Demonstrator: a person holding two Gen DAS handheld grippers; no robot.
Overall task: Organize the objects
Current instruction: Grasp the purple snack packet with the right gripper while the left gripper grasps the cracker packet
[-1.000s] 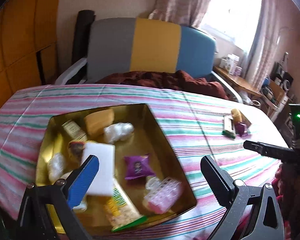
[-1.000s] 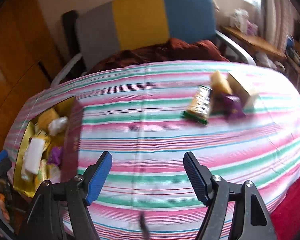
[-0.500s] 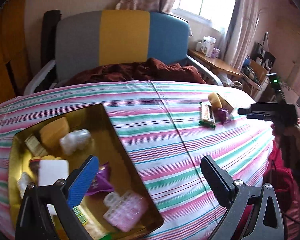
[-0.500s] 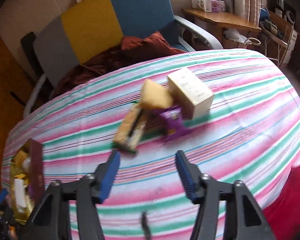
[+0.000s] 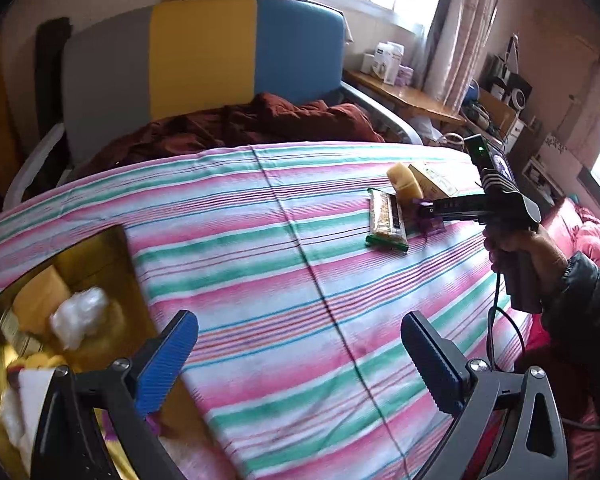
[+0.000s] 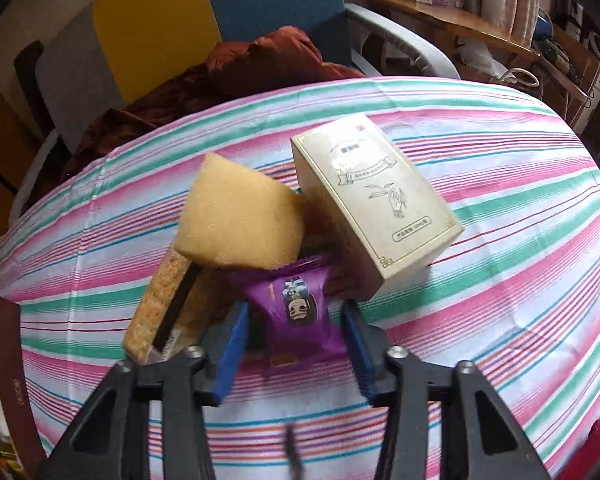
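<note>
A purple snack packet (image 6: 300, 316) lies on the striped tablecloth (image 6: 500, 248) among a yellow sponge (image 6: 240, 224), a cream carton (image 6: 376, 200) and a cereal bar (image 6: 156, 312). My right gripper (image 6: 296, 332) points down at it with jaws closing, blue pads pressing both sides of the packet. In the left wrist view the same gripper (image 5: 422, 212) sits at the packet (image 5: 430, 222), held by a hand. My left gripper (image 5: 296, 324) hangs open and empty over the cloth, beside the gold box (image 5: 112, 272).
The gold box holds a white wad (image 5: 80, 316), a yellow block and other small items. Its dark red outer wall (image 6: 8, 360) shows at the left edge. A grey, yellow and blue chair (image 5: 204, 52) with a dark red blanket stands behind the table.
My right gripper has come down onto the pile at the right and narrowed from wide open to closed around the purple packet. My left gripper has swung rightward, away from over the gold box.
</note>
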